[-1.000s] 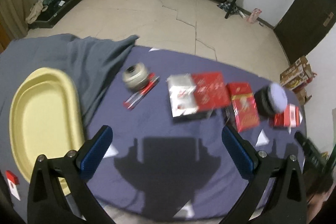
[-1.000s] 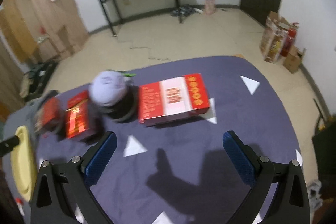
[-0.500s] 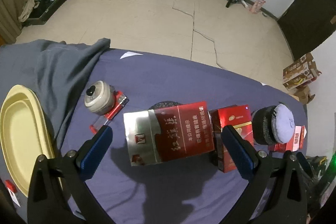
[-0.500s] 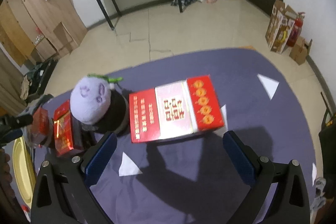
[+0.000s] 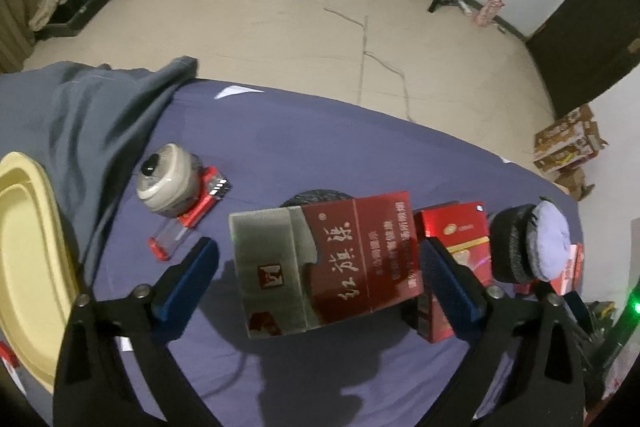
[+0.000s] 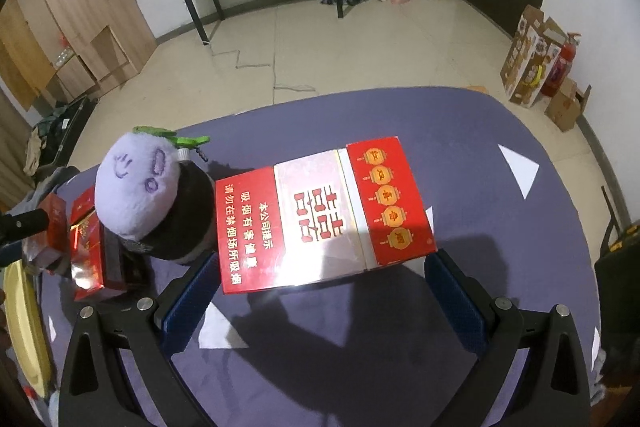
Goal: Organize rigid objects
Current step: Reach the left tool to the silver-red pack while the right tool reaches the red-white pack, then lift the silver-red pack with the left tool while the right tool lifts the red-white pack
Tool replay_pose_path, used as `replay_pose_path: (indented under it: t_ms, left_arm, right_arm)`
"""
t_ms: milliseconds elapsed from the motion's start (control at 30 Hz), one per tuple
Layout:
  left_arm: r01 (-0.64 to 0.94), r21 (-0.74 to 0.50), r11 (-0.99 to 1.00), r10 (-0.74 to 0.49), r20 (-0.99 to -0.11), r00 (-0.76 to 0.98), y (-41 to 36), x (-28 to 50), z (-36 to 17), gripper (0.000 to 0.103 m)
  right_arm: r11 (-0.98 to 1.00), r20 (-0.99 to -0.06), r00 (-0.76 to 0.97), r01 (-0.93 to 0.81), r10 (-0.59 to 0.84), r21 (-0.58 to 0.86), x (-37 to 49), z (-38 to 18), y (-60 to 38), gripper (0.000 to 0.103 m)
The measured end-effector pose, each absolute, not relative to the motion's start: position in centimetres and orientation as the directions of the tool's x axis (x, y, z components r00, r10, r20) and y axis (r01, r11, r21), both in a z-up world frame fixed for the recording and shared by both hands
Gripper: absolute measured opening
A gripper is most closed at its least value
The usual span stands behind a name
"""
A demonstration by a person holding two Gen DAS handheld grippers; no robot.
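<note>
A red and silver carton [image 5: 320,263] lies on the purple tablecloth [image 5: 360,155]. My left gripper [image 5: 318,277] straddles it from above, and its jaws are closing. The left pad stands a little clear of the carton and the right pad is at its edge. A larger red and silver carton with gold lanterns [image 6: 324,219] lies between the tips of my right gripper [image 6: 322,291], which is open with its pads beside the near corners. A yellow tray [image 5: 28,267] sits at the far left.
Left of the first carton are a round beige tin [image 5: 168,183] and a red lighter [image 5: 188,227]. To its right are a red pack [image 5: 456,251] and a black and lavender plush [image 6: 140,191]. Grey cloth [image 5: 80,115] drapes the table's left end, and the far table edge drops to the floor.
Both grippers have come down and forward over their cartons, which now look larger and sit between the fingers. The left jaws have narrowed slightly.
</note>
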State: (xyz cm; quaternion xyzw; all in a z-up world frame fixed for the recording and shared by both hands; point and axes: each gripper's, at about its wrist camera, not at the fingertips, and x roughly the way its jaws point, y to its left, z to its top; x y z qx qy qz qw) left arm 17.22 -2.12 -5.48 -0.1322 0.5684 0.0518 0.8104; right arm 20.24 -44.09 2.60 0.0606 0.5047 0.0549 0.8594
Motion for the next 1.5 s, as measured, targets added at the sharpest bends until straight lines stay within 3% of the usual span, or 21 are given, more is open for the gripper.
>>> replay_pose_path:
  t_ms: [133, 367, 600, 700, 733, 1000, 1267, 1500]
  left_arm:
    - [-0.216, -0.199, 0.956, -0.115, -0.931, 0.347, -2.3, 17.2, -5.7, 0.094]
    - [-0.234, -0.161, 0.959, -0.081, -0.944, 0.319, -2.9, 17.1, -5.1, 0.103]
    - [-0.244, -0.108, 0.964, -0.026, -0.948, 0.316, -3.9, 17.2, -5.1, 0.103]
    - [-0.246, -0.089, 0.965, -0.010, -0.952, 0.305, -3.9, 17.2, -5.5, 0.099]
    - [-0.248, -0.098, 0.964, -0.017, -0.951, 0.308, -3.8, 17.2, -5.7, 0.092]
    - [-0.217, -0.163, 0.963, -0.078, -0.932, 0.354, -3.3, 16.5, -5.6, 0.091]
    - [-0.181, -0.250, 0.951, -0.157, -0.897, 0.414, -1.5, 13.5, -0.7, 0.091]
    - [-0.125, -0.309, 0.943, -0.198, -0.820, 0.537, 3.7, 6.2, 5.9, 0.091]
  right_arm:
    - [0.990, -0.849, 0.511, -0.046, 0.138, 0.133, 19.6, 2.5, -43.9, 0.094]
    - [0.992, -0.856, 0.502, -0.047, 0.124, 0.117, 18.8, 2.0, -43.2, 0.095]
    - [0.992, -0.854, 0.505, -0.043, 0.126, 0.121, 18.9, 2.5, -43.7, 0.095]
    - [0.991, -0.854, 0.503, -0.045, 0.132, 0.127, 19.0, 2.4, -43.8, 0.094]
    - [0.990, -0.855, 0.501, -0.046, 0.136, 0.130, 19.0, 2.3, -43.8, 0.094]
    - [0.991, -0.831, 0.543, -0.027, 0.124, 0.130, 18.3, 2.7, -44.8, 0.090]
    - [0.985, -0.784, 0.604, -0.009, 0.144, 0.174, 14.7, 5.2, -46.4, 0.090]
    - [0.989, -0.725, 0.679, -0.013, 0.116, 0.145, 9.9, 8.2, -47.1, 0.090]
